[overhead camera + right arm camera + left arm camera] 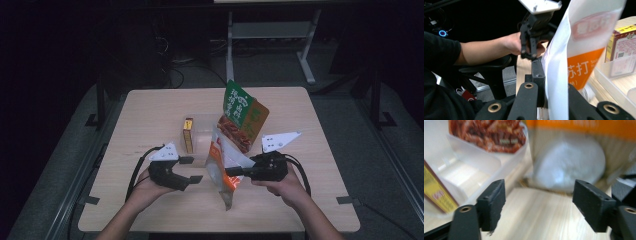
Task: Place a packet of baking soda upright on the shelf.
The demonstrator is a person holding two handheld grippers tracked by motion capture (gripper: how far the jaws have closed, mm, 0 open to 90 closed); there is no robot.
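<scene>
A white and orange pouch [225,172] stands upright near the table's front middle, and my right gripper [233,171] is shut on its edge. In the right gripper view the black jaws pinch the pouch's white side [556,75]. My left gripper [191,169] hangs open just left of the pouch, nothing between its fingers [492,202]; the blurred pouch [569,167] fills the space ahead of it. Behind stands a clear plastic tray [202,131] holding a yellow box [188,135] and a green and orange snack bag [242,117]. The left gripper [529,53] faces the pouch from the far side.
The light wooden table [150,107] has bare room at the left, right and back. A white desk frame [270,32] stands on the dark floor beyond. A black chair [489,72] sits by the person's side. Cables trail from both grippers.
</scene>
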